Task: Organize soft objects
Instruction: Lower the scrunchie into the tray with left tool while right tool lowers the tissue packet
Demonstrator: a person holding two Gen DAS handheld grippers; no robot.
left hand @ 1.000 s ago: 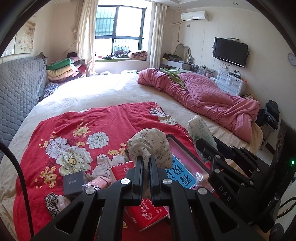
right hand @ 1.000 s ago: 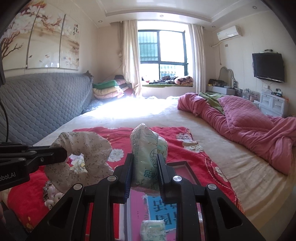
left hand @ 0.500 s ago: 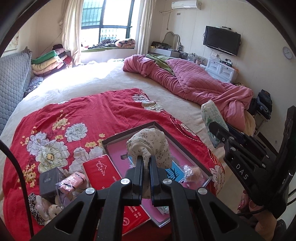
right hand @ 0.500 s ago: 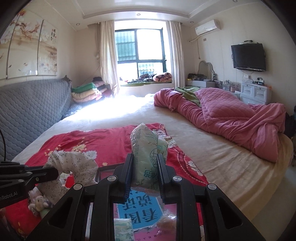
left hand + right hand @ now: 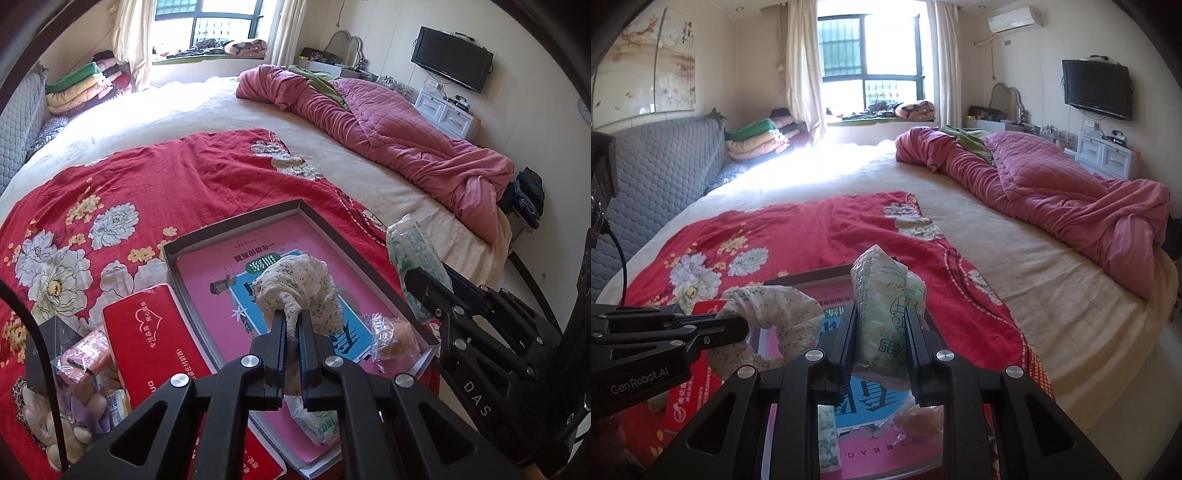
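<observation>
My left gripper (image 5: 291, 325) is shut on a floral fabric scrunchie (image 5: 295, 288), held above the shallow grey tray (image 5: 236, 225) with a pink and blue lining on the red floral blanket. The scrunchie (image 5: 775, 321) and left gripper (image 5: 738, 326) also show in the right wrist view. My right gripper (image 5: 881, 332) is shut on a green-printed tissue pack (image 5: 882, 295), held over the tray's right side; it shows in the left wrist view (image 5: 413, 254) too. In the tray lie another tissue pack (image 5: 317, 424) and a clear-wrapped soft item (image 5: 395, 339).
A red box (image 5: 155, 354) lies left of the tray. A dark box (image 5: 48, 343), a pink wrapped item (image 5: 85, 354) and plush toys (image 5: 66, 424) sit at lower left. A pink quilt (image 5: 388, 125) lies bunched at the bed's right. The bed edge is right of the tray.
Both grippers have moved forward and down over the tray, each still holding its item. The tray now sits closer and more under the scrunchie.
</observation>
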